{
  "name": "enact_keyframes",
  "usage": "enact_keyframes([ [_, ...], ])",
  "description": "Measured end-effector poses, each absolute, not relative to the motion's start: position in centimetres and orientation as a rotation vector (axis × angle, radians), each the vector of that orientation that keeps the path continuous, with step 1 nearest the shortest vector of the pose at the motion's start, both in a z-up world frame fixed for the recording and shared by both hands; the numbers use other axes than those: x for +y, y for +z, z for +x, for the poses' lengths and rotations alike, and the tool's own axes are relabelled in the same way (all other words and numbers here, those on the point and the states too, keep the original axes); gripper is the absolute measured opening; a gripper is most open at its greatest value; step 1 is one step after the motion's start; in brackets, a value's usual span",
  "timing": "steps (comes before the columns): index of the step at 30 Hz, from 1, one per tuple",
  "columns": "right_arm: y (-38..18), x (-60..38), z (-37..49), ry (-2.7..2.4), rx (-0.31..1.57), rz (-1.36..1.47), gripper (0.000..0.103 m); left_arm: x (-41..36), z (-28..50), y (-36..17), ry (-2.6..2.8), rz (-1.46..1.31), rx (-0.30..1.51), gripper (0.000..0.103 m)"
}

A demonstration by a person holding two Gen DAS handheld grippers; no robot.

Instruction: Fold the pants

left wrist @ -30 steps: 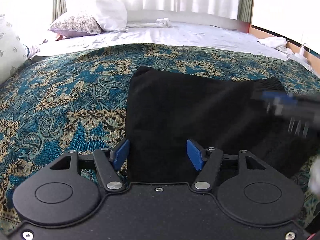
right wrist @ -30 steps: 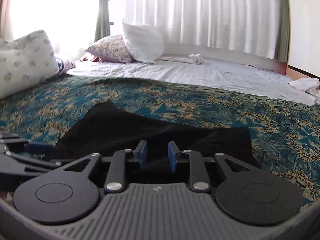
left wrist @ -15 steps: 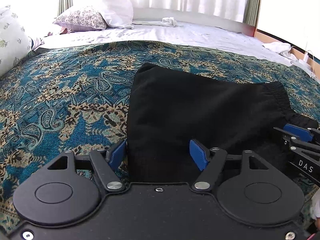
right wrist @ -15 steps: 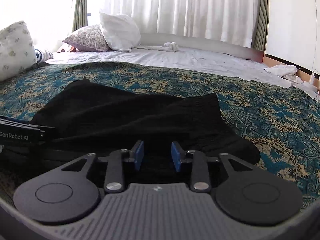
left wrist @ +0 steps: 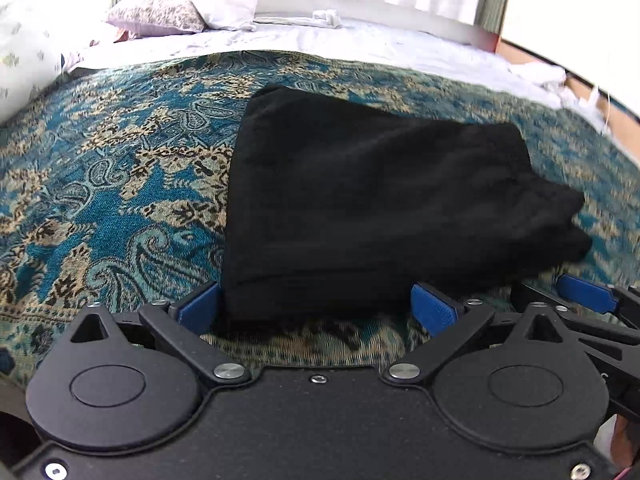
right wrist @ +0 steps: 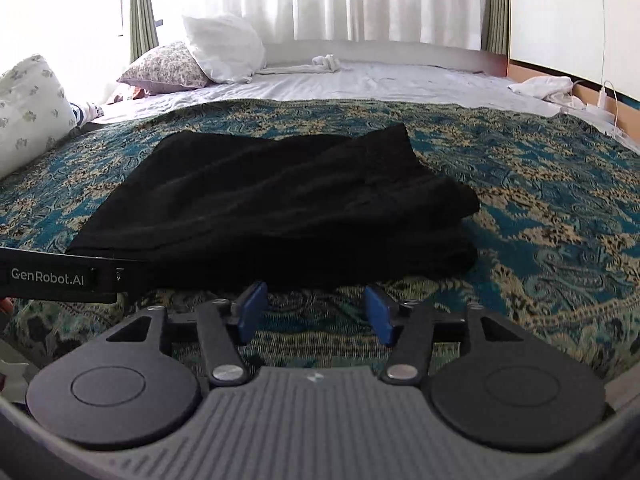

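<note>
The black pants [left wrist: 360, 200] lie folded into a compact stack on the blue paisley bedspread [left wrist: 100, 200]; they also show in the right wrist view [right wrist: 280, 208]. My left gripper [left wrist: 316, 308] is open and empty, its blue pads at the stack's near edge. My right gripper [right wrist: 314, 312] is open and empty, just short of the stack's near edge. The right gripper's fingers [left wrist: 584, 292] show at the right of the left wrist view. The left gripper's side [right wrist: 52, 276] shows at the left of the right wrist view.
Pillows [right wrist: 224, 48] and a floral cushion [right wrist: 32, 116] sit at the far left. White sheets [right wrist: 380, 80] cover the bed's far part, with a small white cloth [right wrist: 328, 62]. A crumpled white cloth [right wrist: 544, 86] and a cable lie at the far right by the wall.
Both grippers have drawn back off the pants towards the near edge. The right gripper's jaws have opened wider. The pants stay folded on the bedspread.
</note>
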State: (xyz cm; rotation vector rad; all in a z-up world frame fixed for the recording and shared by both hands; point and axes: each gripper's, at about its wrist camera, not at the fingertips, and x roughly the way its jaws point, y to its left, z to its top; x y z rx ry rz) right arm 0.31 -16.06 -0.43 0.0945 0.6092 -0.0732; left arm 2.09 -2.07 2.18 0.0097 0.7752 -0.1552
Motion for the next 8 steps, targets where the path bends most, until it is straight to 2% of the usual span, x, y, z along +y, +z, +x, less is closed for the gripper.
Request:
enact_keyframes([
  [8, -0.35, -15.26, 0.4, -0.067, 0.596, 0.058, 0.072, -3.0, 1.88, 1.73, -0.14, 0.075, 0.768, 0.103],
])
